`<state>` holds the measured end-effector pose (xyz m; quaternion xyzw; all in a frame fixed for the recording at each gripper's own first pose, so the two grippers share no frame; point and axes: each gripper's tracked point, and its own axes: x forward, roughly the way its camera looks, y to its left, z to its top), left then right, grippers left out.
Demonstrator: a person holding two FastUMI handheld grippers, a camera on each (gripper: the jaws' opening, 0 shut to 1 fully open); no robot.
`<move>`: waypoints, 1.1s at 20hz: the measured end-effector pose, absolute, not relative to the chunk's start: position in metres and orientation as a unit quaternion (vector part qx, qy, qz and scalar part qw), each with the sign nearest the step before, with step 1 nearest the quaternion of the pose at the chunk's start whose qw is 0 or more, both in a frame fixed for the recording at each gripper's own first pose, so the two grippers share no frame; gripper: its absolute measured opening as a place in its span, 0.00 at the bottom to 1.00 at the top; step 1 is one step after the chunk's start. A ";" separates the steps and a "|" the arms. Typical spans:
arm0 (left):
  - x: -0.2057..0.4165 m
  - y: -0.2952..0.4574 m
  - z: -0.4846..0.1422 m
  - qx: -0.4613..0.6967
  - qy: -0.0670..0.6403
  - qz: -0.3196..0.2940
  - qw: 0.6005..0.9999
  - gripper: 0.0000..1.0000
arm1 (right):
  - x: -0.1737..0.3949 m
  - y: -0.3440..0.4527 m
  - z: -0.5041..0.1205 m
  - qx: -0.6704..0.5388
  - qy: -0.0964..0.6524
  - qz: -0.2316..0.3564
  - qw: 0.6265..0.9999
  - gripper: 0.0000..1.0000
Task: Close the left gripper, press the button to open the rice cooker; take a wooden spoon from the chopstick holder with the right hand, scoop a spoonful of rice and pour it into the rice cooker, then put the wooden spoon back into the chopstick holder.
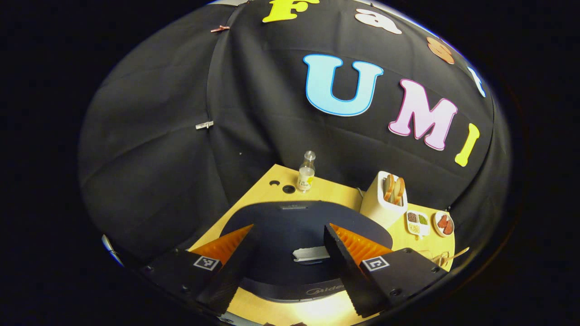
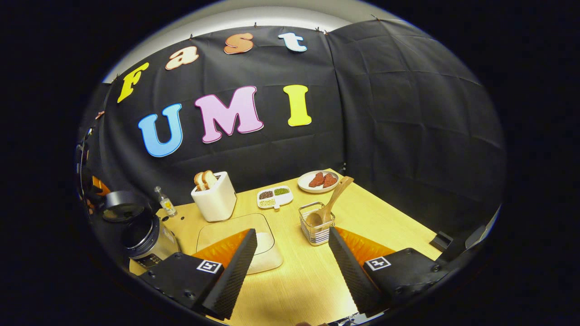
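Both grippers spread | rice cooker (image 2: pixel 145 235) lid up (logo unreadable) | wooden spoon (image 2: pixel 333 201) in holder (image 2: pixel 317 228)

In the right gripper view the chopstick holder (image 2: pixel 316 224) sits at centre with the wooden spoon (image 2: pixel 330 202) in it. The rice tray (image 2: pixel 267 259) lies at nine o'clock, the rice cooker (image 2: pixel 144 235) beyond it, the toaster (image 2: pixel 215 197) at eleven.

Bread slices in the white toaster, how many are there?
2. Both bread slices stand side by side in the slots of the white toaster at the back of the table, also seen in the left gripper view. More could be hidden lower inside.
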<state>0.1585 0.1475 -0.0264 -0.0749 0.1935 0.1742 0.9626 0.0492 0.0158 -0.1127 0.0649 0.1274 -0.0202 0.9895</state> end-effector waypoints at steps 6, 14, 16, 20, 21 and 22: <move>0.152 0.136 -0.074 -0.028 0.156 0.208 0.965 0.99 | 0.040 0.010 -0.122 0.049 0.142 -0.019 0.989 0.99; 0.160 0.124 -0.114 -0.008 0.133 0.201 0.970 0.99 | 0.027 0.006 -0.139 0.038 0.164 -0.024 0.985 0.99; 0.165 0.120 -0.115 0.010 0.099 0.199 0.975 0.99 | 0.025 0.008 -0.146 0.041 0.177 -0.021 0.983 0.99; 0.165 0.123 -0.122 0.018 0.091 0.193 0.977 0.98 | 0.021 0.011 -0.155 0.040 0.189 -0.020 0.981 0.99; 0.165 0.124 -0.126 0.008 0.095 0.189 0.977 0.98 | 0.020 0.013 -0.158 0.036 0.192 -0.017 0.981 0.99; 0.162 0.121 -0.128 0.006 0.083 0.187 0.979 0.98 | 0.020 0.015 -0.161 0.032 0.193 -0.013 0.981 0.99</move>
